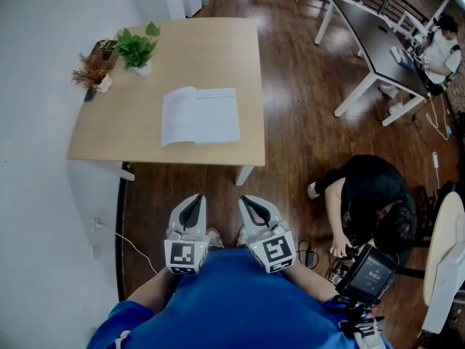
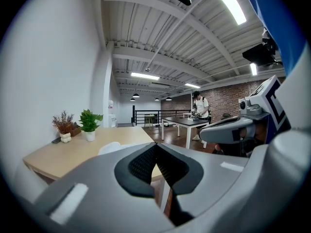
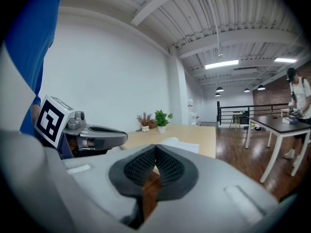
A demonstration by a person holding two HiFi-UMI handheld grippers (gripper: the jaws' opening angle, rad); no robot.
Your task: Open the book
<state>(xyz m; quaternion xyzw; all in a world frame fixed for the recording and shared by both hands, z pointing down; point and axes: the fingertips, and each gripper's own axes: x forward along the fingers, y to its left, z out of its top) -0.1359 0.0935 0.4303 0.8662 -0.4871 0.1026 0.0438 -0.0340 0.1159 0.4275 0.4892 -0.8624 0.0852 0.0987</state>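
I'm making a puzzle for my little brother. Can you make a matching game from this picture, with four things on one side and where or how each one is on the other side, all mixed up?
Things:
1. book
2. green plant
3. left tongs
4. person in black

Where or how:
A. shut, with nothing inside, held in front of the table's near edge
B. crouched on the floor, off to the right
C. lying flat on the table, white pages up
D. standing in a white pot at the table's far left corner

Pairs: 1-C, 2-D, 3-A, 4-B
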